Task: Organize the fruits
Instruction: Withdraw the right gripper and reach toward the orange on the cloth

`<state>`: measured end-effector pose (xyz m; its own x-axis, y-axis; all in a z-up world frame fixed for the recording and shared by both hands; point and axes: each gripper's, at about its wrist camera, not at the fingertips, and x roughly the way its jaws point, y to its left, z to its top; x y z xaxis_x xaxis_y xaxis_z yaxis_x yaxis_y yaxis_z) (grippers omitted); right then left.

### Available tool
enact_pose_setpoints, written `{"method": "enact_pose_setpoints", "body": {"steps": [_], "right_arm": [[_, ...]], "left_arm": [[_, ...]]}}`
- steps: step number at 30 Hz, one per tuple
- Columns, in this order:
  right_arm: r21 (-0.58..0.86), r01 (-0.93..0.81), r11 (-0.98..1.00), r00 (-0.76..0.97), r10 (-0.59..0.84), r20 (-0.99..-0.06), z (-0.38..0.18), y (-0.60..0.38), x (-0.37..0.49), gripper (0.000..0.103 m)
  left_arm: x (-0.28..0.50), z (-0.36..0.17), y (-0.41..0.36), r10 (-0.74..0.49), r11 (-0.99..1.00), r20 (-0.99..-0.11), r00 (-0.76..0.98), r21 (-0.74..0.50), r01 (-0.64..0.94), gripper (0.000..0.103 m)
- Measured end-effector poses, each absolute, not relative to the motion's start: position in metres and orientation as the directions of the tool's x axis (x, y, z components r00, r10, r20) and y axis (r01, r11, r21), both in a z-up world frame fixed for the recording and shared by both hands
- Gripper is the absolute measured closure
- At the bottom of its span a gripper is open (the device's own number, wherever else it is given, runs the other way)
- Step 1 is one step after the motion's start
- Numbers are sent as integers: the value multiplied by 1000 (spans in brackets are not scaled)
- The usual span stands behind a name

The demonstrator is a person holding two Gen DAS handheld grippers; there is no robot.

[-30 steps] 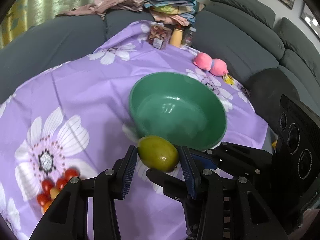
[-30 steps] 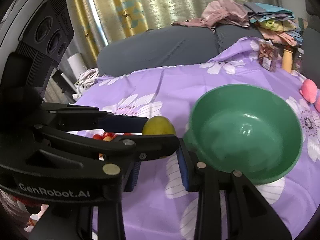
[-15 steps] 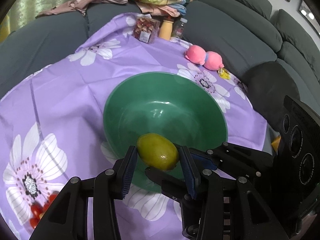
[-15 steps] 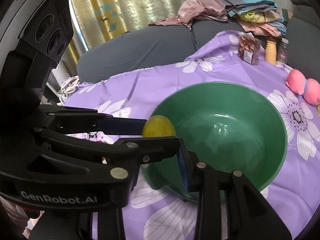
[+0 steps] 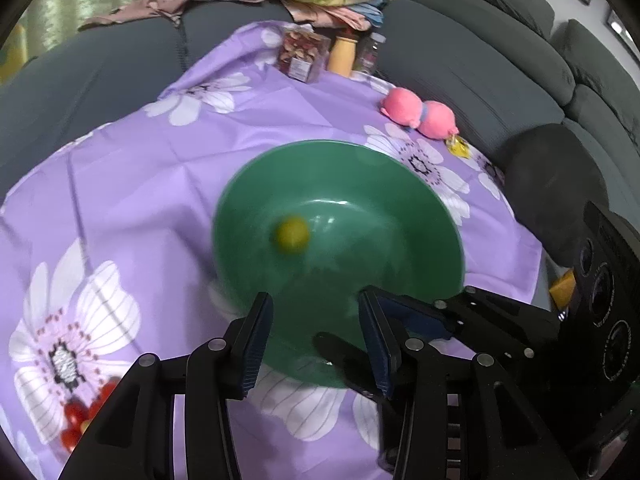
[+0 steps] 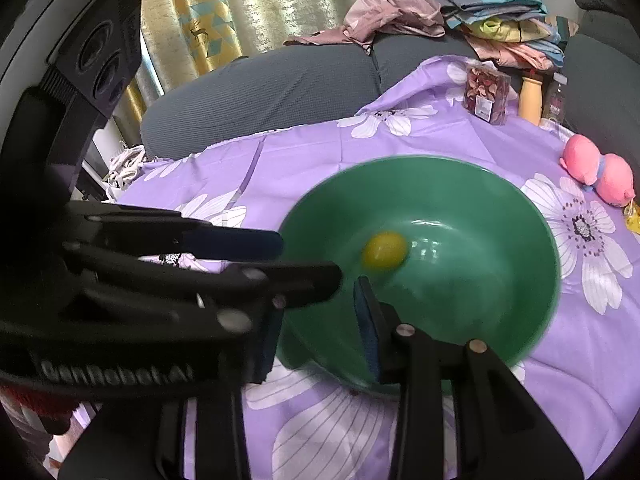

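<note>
A yellow-green mango (image 5: 291, 232) (image 6: 384, 251) lies blurred inside the green bowl (image 5: 340, 144) (image 6: 420, 158) on the purple flowered cloth. My left gripper (image 5: 314, 332) hangs over the bowl's near rim, jaws apart, nothing between them. My right gripper (image 6: 320, 336) is beside it over the same rim. Its jaws are opening and hold nothing. Each gripper shows in the other's view, the right gripper (image 5: 400, 320) on the right and the left gripper (image 6: 276, 260) on the left. Several cherry tomatoes (image 5: 80, 412) lie on the cloth at the lower left.
A pink plush toy (image 5: 420, 114) (image 6: 600, 172) lies past the bowl. A clear box of dried fruit (image 5: 302, 54) and a tan bottle (image 5: 342, 54) stand at the cloth's far edge. A grey sofa (image 5: 460, 60) with piled clothes (image 6: 400, 12) surrounds the cloth.
The mango left the jaws and dropped into the bowl. Both grippers came in over the bowl's near rim, and the right jaws widened a little.
</note>
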<state>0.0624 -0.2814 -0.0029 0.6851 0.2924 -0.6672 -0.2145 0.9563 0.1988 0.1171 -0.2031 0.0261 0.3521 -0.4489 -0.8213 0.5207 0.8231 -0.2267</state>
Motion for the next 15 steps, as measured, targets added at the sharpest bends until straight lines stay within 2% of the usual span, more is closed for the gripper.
{"method": "enact_pose_setpoints", "body": {"steps": [2, 6, 9, 13, 15], "right_arm": [[191, -220, 957, 687, 291, -666, 0, -278, 59, 62], [171, -233, 957, 691, 286, -664, 6, -272, 48, 57], [162, -245, 956, 692, 290, -661, 11, -267, 40, 52], [152, -263, 953, 689, 296, -662, 16, -258, 30, 44], [146, -268, 952, 688, 295, -664, 18, -254, 26, 42]], "left_arm": [[114, 31, -197, -430, 835, -821, 376, -204, 511, 58], [105, 38, -180, -407, 857, -814, 415, -182, 483, 46], [98, 42, -165, -387, 873, -813, 436, -171, 457, 45], [87, 46, -145, -352, 901, -805, 477, -153, 406, 31], [80, 48, -134, -341, 909, -803, 489, -149, 389, 31]]}}
